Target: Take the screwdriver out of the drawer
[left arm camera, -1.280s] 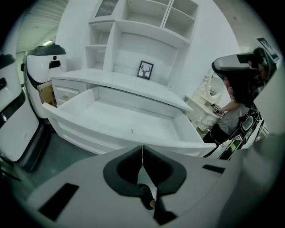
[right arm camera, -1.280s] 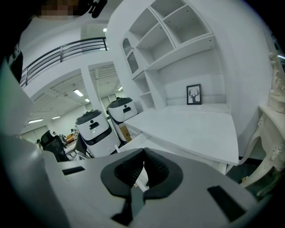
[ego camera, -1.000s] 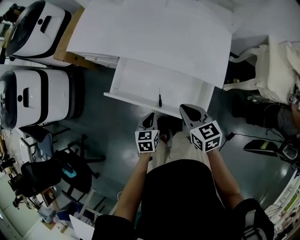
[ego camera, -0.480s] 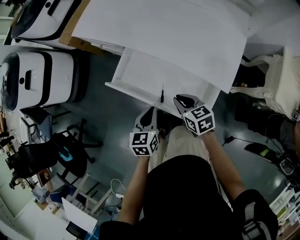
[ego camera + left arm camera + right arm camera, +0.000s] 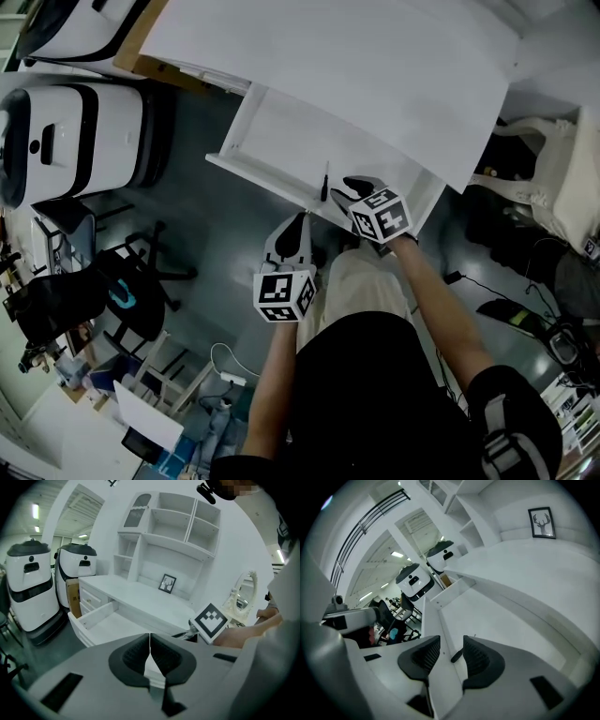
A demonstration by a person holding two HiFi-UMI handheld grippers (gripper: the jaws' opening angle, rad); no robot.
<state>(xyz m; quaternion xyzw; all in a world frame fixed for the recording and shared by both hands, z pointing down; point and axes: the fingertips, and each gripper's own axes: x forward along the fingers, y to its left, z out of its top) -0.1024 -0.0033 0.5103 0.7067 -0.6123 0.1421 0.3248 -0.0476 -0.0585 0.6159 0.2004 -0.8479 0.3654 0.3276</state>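
Shows a screwdriver (image 5: 324, 186) at the front edge of the open drawer (image 5: 281, 141), frame centre, shaft pointing up-frame. Puts the right gripper (image 5: 349, 190) nearest, just right of it, jaws just spread, handle between them (not pinched). Shows the left gripper (image 5: 300, 220) clenched empty, lower left.

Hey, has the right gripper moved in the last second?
Yes: the right gripper moved toward the drawer front; its jaws just opened, the screwdriver showing between them, ungripped.

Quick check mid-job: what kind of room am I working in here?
Probably a lab or test hall staged as a home: white desk with shelves, two white machines beside it, office chairs nearby.
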